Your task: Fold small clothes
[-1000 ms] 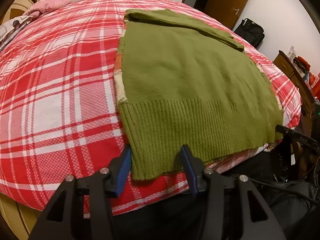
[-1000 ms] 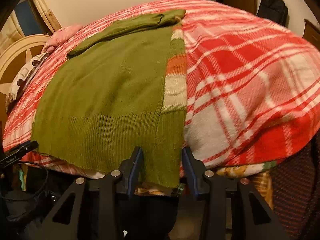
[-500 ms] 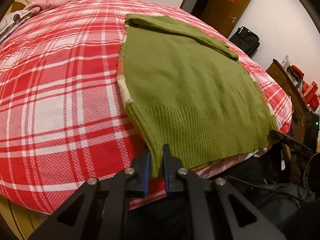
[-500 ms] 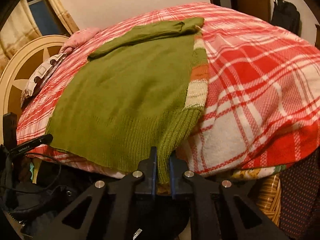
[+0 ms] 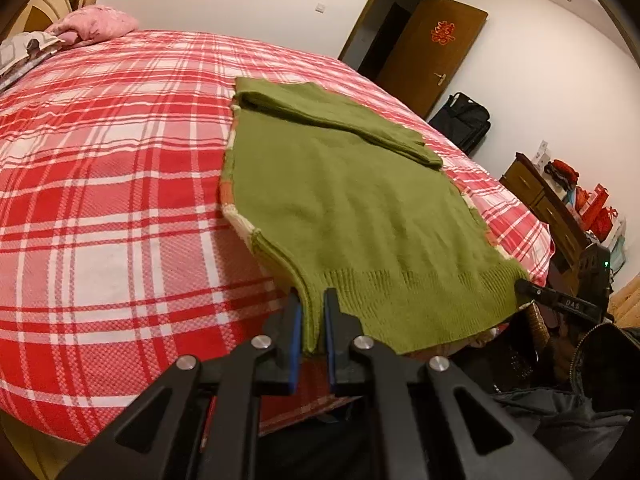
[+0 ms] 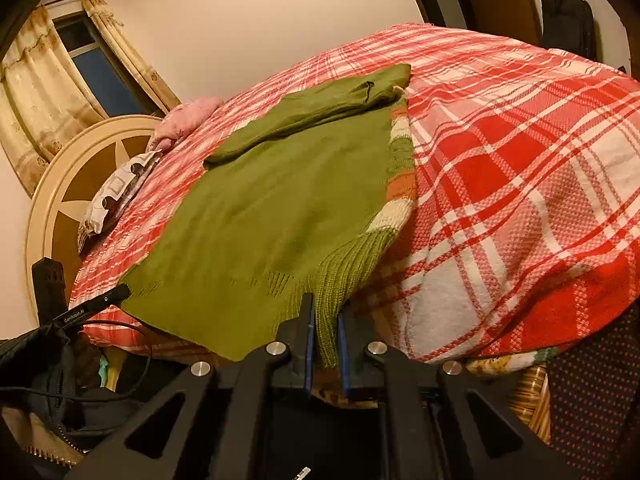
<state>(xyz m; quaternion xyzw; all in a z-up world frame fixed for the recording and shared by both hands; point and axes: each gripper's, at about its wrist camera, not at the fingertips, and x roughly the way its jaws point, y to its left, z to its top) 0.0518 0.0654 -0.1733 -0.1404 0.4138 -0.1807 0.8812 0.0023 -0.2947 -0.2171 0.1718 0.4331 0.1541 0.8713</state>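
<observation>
My bed (image 5: 120, 208) wears a red-and-white plaid cover; on it lies the green sweater (image 5: 352, 208) (sleeve folded across), with a pink pillow (image 5: 96, 28) at the head.

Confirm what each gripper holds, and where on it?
Both hold the green sweater: left gripper pinches one corner of its ribbed hem, right gripper the other corner.

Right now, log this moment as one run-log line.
stage: hem grasped | left gripper: shut on sweater hem corner | right gripper: shut on other corner | sweater: flat on bed, sleeve folded across top
</observation>
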